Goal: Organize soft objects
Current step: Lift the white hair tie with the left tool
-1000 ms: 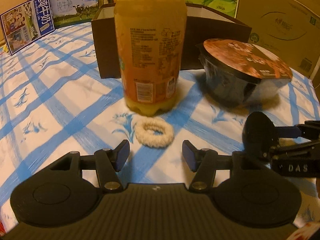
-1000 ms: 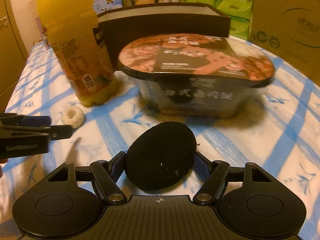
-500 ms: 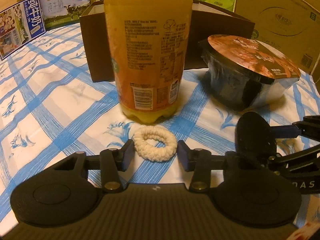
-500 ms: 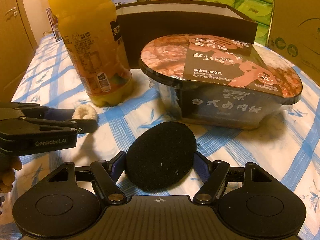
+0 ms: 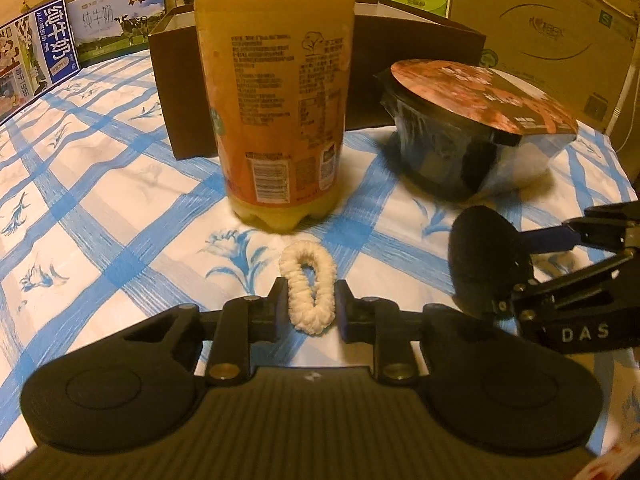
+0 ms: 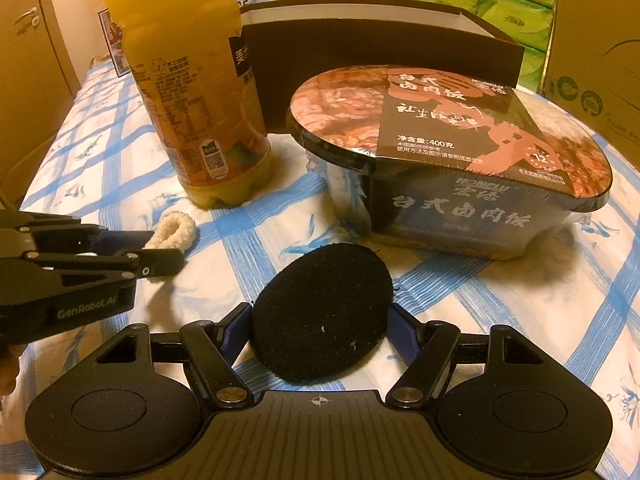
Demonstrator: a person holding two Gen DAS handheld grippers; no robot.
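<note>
blue-checked cloth point(image 5: 120, 208). left gripper point(image 5: 308, 304) closing, cream scrunchie point(image 5: 308, 284) squeezed between pads: finish pinch before lifting. right gripper point(image 6: 320, 328) clamps black pad point(image 6: 320, 312).

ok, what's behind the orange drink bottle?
Directly behind the orange drink bottle stands an open dark brown box, with milk cartons farther back. The bottle covers the box's middle, and its walls hide whatever is inside.

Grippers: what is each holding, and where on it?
Left gripper, jaws closing: squeezes the cream hair tie across its two long sides. Right gripper: clamps the black round pad by opposite edges.
</note>
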